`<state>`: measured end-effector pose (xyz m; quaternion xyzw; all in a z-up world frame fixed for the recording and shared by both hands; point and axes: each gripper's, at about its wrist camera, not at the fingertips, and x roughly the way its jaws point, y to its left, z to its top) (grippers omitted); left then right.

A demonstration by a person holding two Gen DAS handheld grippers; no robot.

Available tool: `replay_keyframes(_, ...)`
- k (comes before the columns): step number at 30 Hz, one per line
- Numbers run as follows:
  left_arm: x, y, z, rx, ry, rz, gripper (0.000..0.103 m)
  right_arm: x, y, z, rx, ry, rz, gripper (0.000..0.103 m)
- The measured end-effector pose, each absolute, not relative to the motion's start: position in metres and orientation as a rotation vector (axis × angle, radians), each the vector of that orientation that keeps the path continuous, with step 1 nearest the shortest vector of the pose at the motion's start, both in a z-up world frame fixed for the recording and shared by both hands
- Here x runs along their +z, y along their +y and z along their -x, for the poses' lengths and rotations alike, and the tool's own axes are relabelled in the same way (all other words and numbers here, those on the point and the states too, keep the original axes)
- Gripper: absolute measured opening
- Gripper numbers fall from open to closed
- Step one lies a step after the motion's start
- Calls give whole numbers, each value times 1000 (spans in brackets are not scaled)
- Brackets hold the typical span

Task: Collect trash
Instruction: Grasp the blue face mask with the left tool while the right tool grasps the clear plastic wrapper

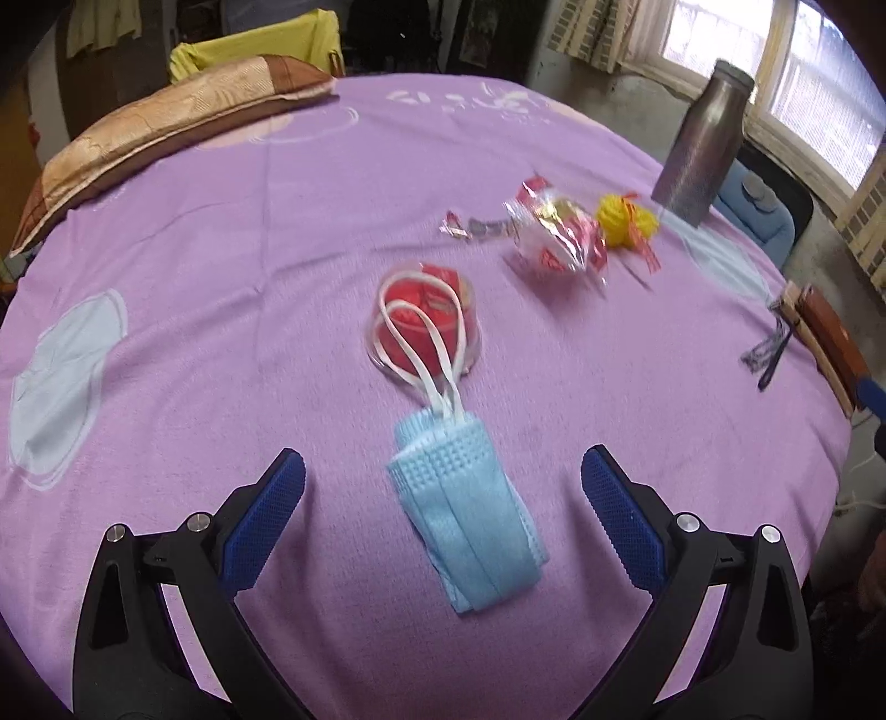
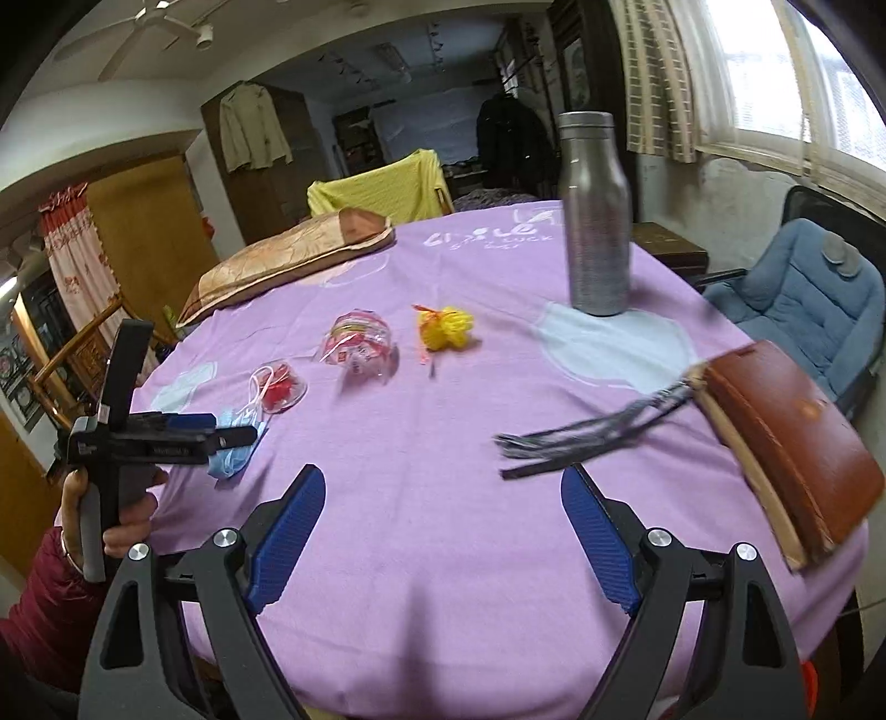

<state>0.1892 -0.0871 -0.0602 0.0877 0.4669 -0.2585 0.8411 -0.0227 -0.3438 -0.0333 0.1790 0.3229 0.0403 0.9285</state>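
Left gripper [image 1: 443, 487] hung spread wide over a folded blue face mask [image 1: 468, 515] on the purple tablecloth [image 1: 221, 277], nothing gripped, right gripper [image 2: 443, 498] likewise apart above bare cloth, wrappers [image 1: 559, 235] lay beyond the mask.

A lived-in room of a home: a round table under a purple cloth [image 2: 443, 443] stands amid household furniture. A ceiling fan [image 2: 160, 16] hangs overhead, a pale jacket [image 2: 252, 133] is draped on a wooden wardrobe door, and a dark coat [image 2: 512, 144] hangs farther back. Checked curtains [image 2: 659, 77] frame a bright window, red-patterned curtains [image 2: 75, 260] fill a doorway, and a blue padded chair [image 2: 803, 310] and a yellow-covered chair [image 2: 382, 188] flank the table.
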Motion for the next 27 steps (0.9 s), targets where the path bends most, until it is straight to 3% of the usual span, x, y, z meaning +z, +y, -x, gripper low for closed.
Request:
replay_keyframes(9,-71,-80,-197,-495,983,-335,96,-28,-329,-29,131,688,-370,86)
replay_keyframes(18,-68,-33,-222,-481,1034,-160,96,-20,-300,-82,201,708,-334,86)
replay_keyframes(27,-71,-51,-209,-484,1025,-268,96,-25,-271,-167,249,762,-348,86)
